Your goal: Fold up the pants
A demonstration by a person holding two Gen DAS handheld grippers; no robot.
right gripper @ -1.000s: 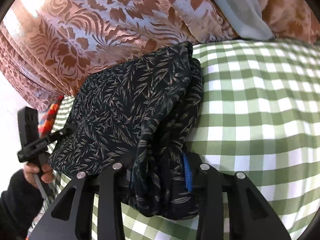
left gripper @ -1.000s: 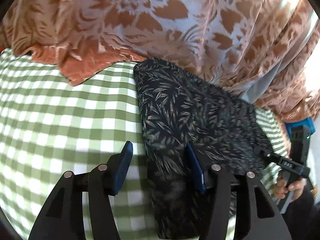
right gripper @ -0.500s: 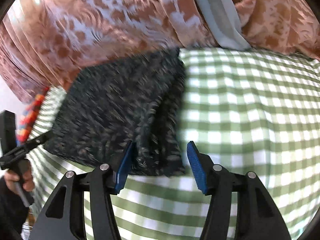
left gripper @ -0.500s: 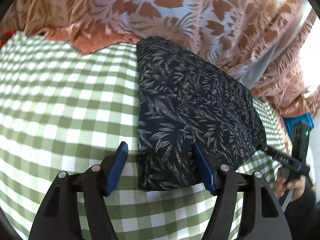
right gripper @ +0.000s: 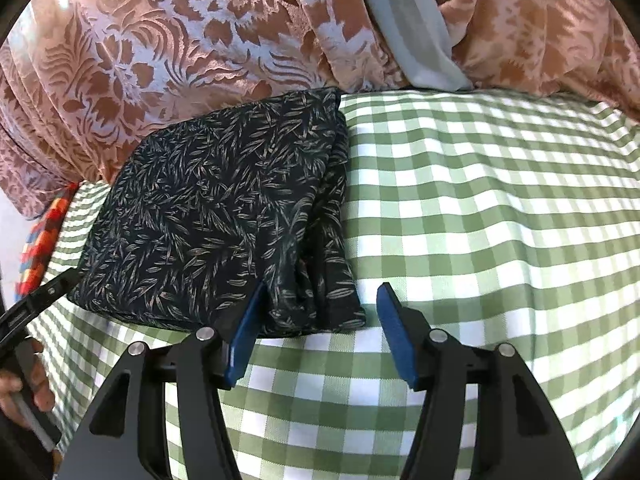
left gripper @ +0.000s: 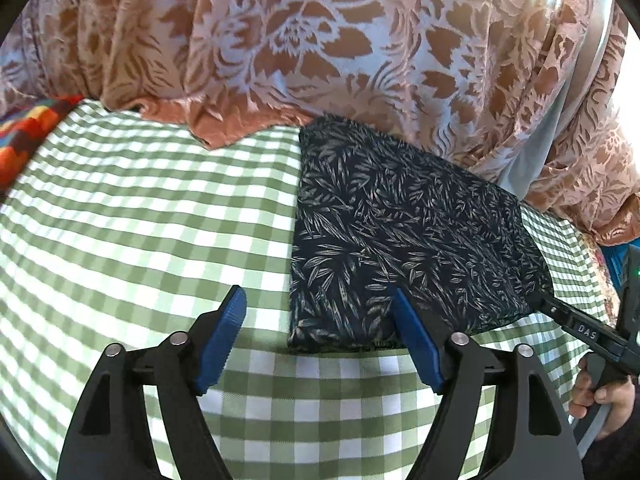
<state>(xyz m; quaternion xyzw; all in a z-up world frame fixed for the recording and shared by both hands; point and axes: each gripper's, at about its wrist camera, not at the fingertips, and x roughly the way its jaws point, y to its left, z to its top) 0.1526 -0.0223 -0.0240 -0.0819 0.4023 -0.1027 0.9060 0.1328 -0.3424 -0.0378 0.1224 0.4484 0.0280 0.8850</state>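
The pants [left gripper: 400,232] are dark navy with a pale leaf print and lie folded into a flat packet on a green-and-white checked cloth [left gripper: 120,220]. My left gripper [left gripper: 318,304] hovers at the packet's near left corner, jaws opening, blue pads clear of the fabric. In the right wrist view the pants [right gripper: 224,208] show stacked layers along their right edge. My right gripper [right gripper: 322,296] stands over the near right corner, jaws opening, pads not pressing on it. Each view catches the other gripper, held by a hand [left gripper: 608,396], at its edge.
A brown-and-pink floral curtain [left gripper: 320,40] hangs close behind the pants, with a grey band [right gripper: 408,32] in it. A bright multicoloured cloth [left gripper: 24,132] lies at the far left. The checked cloth [right gripper: 500,200] stretches to the right of the pants.
Both grippers let go of the pants and drew back toward the near edge with their jaws spreading. The packet now lies flat on the cloth.
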